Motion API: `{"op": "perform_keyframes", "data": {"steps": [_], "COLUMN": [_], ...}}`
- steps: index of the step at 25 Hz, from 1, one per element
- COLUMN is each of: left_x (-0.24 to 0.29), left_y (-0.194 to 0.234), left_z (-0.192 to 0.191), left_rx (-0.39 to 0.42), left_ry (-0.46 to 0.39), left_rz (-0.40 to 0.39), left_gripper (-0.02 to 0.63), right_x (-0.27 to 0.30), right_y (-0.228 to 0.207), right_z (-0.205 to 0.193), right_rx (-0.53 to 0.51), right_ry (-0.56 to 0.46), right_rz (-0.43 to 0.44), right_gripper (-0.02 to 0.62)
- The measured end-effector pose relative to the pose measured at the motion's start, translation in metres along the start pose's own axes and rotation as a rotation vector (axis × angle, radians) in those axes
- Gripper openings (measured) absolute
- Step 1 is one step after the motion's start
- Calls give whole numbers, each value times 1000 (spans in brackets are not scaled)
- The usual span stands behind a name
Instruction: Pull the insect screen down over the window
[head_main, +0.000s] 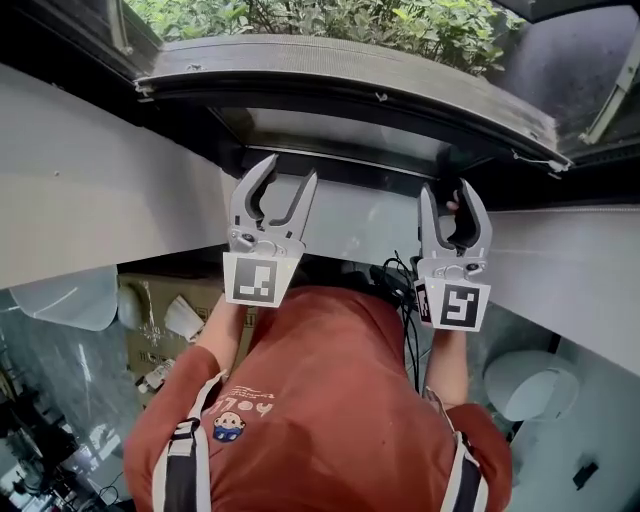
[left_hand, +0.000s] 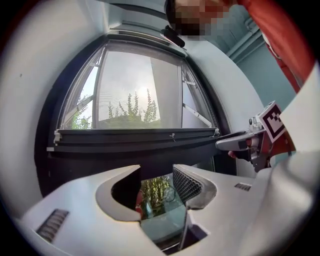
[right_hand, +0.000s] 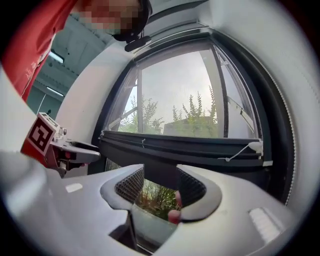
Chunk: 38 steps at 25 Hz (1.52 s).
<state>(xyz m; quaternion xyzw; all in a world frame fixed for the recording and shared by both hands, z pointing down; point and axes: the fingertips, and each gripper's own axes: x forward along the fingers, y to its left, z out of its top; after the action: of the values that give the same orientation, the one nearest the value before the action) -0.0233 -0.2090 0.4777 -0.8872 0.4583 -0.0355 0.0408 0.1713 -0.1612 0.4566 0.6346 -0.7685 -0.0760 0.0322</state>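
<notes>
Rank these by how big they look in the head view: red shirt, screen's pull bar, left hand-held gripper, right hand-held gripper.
1. red shirt, though it is nearest the camera.
2. screen's pull bar.
3. left hand-held gripper and right hand-held gripper: too alike to rank.

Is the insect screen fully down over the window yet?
Partly down. Its bottom bar hangs partway across the opening; clear greenery shows beneath it.
</notes>
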Motion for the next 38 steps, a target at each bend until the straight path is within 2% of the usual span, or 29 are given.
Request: {"op": "perform_keyframes", "data": {"steps": [5, 9, 11, 17, 21, 38], "left_x": [-8, -11, -11, -12, -11, -7], "left_y": [10, 10, 12, 11, 14, 13], "left_z": [-1, -4, -4, -1, 1, 5], "left_rx": [-24, -9, 2, 10, 13, 18], "left_ry": [-36, -26, -23, -38, -38, -52], "left_rz": [71, 86, 95, 101, 122, 107], "left_gripper": [201, 191, 162, 52, 13, 6], "right_x": [-3, -5, -3, -3, -3, -1], "right_y": [-4, -5, -3, -8, -15, -16], "right_z": [-2, -6, -7, -7, -6, -6], "right_rx": [28, 42, 43, 40, 25, -8], "right_ry": [-36, -32, -30, -39, -44, -34], "right_rz": [-48, -52, -50, -91, -134, -146], "right_gripper": [212, 211, 210, 80, 11, 11]}}
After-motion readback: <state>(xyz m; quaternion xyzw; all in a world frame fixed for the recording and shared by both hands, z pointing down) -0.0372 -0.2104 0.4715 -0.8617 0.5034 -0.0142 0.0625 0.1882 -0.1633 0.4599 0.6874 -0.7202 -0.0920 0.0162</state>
